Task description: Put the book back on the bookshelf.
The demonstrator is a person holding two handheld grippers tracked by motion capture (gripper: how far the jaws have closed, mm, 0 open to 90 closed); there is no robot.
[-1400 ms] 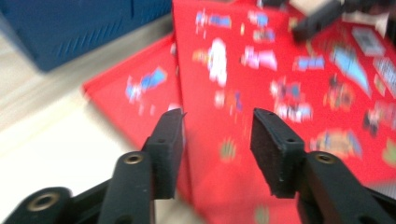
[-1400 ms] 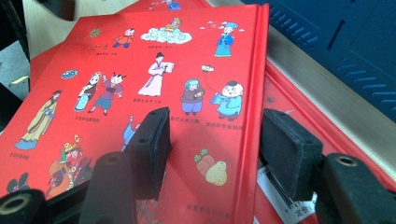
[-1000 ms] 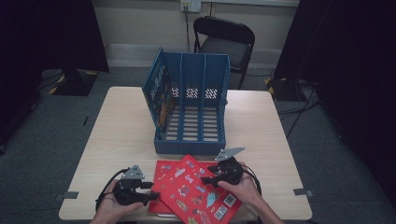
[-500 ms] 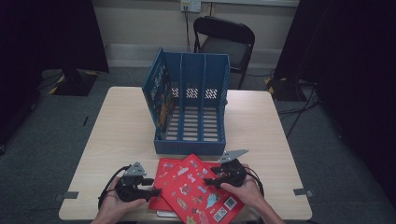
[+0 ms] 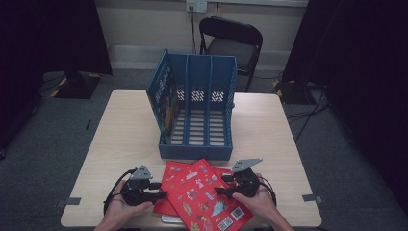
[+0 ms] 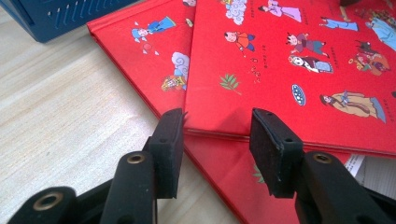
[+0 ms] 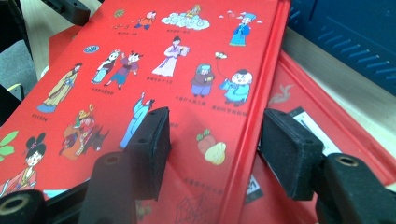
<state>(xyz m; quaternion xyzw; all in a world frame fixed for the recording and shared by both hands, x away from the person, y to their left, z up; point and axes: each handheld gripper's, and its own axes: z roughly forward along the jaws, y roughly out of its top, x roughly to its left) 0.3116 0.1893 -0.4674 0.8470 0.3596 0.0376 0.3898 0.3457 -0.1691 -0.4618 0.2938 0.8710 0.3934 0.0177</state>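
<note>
Item: top red picture book (image 5: 204,195), lying askew on a second red book (image 5: 169,179) at the table's (image 5: 120,134) near edge, long axis running diagonally toward the blue file rack (image 5: 197,115). Left gripper (image 5: 156,196), jaws apart, at its left corner; right gripper (image 5: 222,190), jaws apart, straddling its right edge. Pale wood tabletop; dim room, folding chair (image 5: 231,41) behind.

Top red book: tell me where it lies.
In the high view the top red book lies at the table's near edge between both grippers, overlapping another red book, before the blue rack.
</note>
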